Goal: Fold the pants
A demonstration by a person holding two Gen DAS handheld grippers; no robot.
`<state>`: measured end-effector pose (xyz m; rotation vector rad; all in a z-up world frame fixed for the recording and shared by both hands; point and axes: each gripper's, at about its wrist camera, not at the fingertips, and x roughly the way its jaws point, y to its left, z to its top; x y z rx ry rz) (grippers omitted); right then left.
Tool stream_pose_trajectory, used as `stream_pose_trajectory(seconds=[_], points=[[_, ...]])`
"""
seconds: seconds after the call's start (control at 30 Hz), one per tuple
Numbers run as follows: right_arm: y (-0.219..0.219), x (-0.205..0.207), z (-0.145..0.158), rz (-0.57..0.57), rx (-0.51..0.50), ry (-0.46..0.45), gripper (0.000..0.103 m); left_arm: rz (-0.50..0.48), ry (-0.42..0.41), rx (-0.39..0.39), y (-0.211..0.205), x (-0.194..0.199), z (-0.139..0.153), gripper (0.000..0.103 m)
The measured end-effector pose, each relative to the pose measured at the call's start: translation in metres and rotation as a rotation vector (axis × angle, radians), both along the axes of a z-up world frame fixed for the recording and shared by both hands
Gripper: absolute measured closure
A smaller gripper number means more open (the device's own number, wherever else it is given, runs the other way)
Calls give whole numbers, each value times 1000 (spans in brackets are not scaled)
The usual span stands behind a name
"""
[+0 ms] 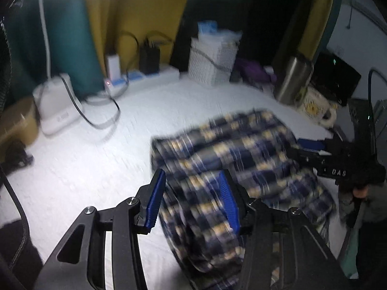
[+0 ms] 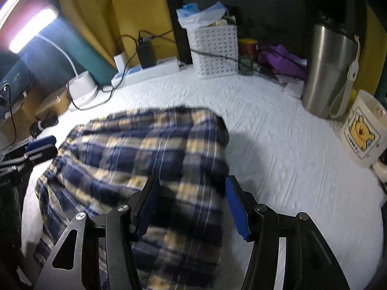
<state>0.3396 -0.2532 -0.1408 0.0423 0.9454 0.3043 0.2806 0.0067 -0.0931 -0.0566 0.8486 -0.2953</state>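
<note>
- The plaid pants [image 2: 145, 159] lie bunched and partly folded on the white surface [image 2: 278, 145], filling the centre and lower left of the right wrist view.
- The right tongs [image 2: 191, 205] stand released at the bottom centre, jaws apart above the cloth's near edge, the pads not pressing it.
- In the left wrist view the pants [image 1: 232, 159] sit centre right; the left tongs [image 1: 191, 203] are released too, blue pads spread over the cloth's left edge.
- A steel tumbler [image 2: 329, 72] and a bear mug [image 2: 362, 130] stand at the right, apart from the pants.
</note>
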Motion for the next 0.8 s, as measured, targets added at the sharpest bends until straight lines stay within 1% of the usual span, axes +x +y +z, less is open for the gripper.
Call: stream_pose_trajectory(seconds=[0.07,0.1,0.2,0.3,0.37,0.47,0.63,0.77,0.8], points=[[0,-6,-4,2,8,8,37,-2,41,32,-3,-2,-14,57],[0,-8,-6,2,3,11,36,3,55,48,-1,-2,-21,57],[-1,-14,-15,3,-22,24,36,20,68,37,7,-4,-30,49],[-7,-21,-18,-5,-32,21,36,21,57,49,8,-4,-31,48],[-9,-24,-18,-7,-49,17,36,19,45,73,6,-5,-32,48],[-12,-29,-19,-12,-77,11,36,27,42,80,8,-5,-32,47],[-22,-37,-18,-33,-86,6,36,52,42,90,8,-9,-27,47],[-32,-44,-15,-55,-84,11,36,84,26,80,10,-17,-15,47],[-33,-46,-14,-59,-81,12,36,89,16,60,13,-21,-9,47]])
